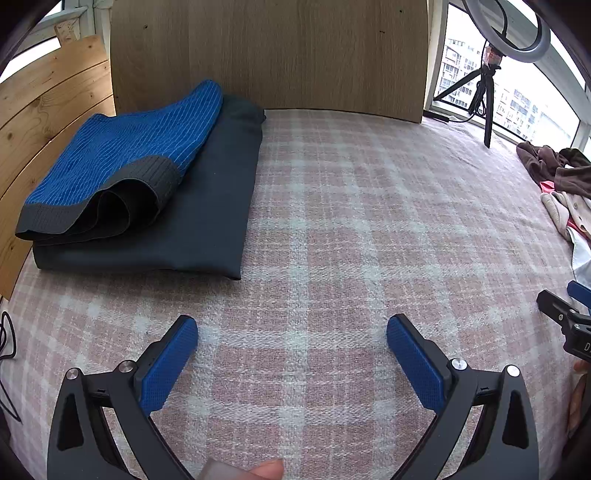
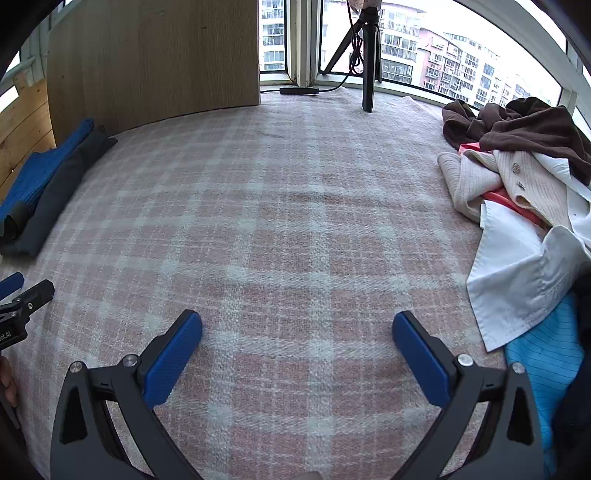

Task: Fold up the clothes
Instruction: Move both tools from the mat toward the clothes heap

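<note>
A folded blue striped garment (image 1: 122,151) lies on top of a folded dark grey garment (image 1: 207,206) at the far left of the checked blanket (image 1: 332,221). The same stack (image 2: 40,184) shows at the left edge of the right wrist view. A loose heap of unfolded clothes (image 2: 517,173) lies at the right: brown, cream, white, pink and light blue pieces. My left gripper (image 1: 291,328) stands open over bare blanket, well short of the folded stack. My right gripper (image 2: 297,325) is open too, empty, left of the heap.
A wooden panel (image 1: 269,51) stands at the back, with pine boards (image 1: 48,96) to its left. A black tripod (image 2: 369,62) with a ring light (image 1: 506,29) and a cable stands by the window. A finger (image 1: 267,469) shows at the bottom edge.
</note>
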